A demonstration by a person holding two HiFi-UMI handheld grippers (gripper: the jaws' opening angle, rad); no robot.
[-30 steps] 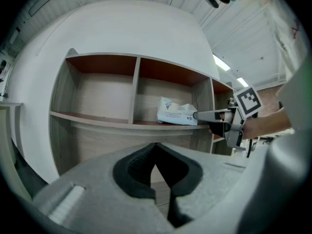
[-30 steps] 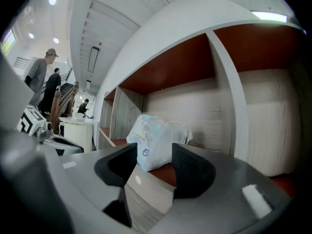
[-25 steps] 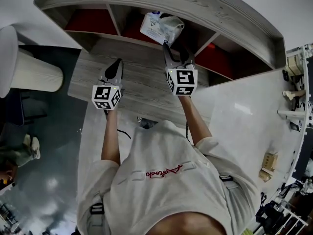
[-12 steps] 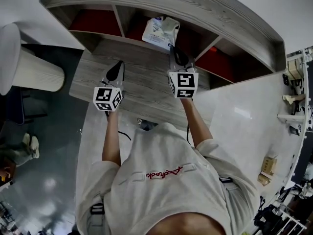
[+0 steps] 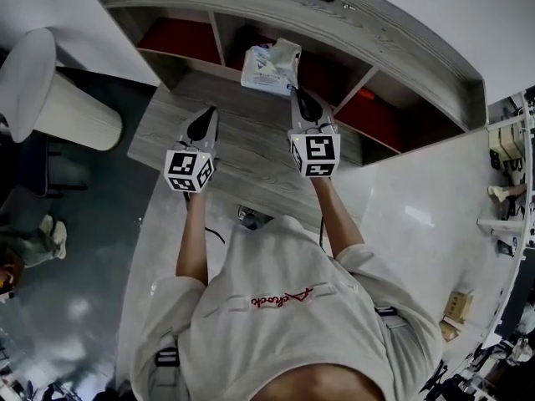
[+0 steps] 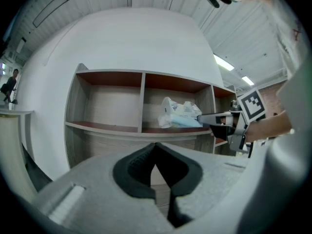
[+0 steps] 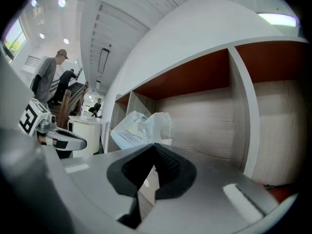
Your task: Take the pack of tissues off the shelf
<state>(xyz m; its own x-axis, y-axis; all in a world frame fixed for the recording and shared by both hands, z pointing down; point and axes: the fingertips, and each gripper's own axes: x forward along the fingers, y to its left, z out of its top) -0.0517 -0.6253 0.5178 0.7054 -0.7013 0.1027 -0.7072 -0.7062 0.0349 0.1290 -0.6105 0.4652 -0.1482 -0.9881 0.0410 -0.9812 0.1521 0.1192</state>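
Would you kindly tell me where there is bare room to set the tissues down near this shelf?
The wooden ledge below the shelf is bare between the left claw and the right claw. The left compartment is bare too. Crowded: the middle compartment's mouth, where the right claw grips the pack of tissues.

Off-white short-sleeved shirt (image 5: 284, 324), red chest script (image 5: 284, 296), perhaps black waist straps (image 5: 166, 357).
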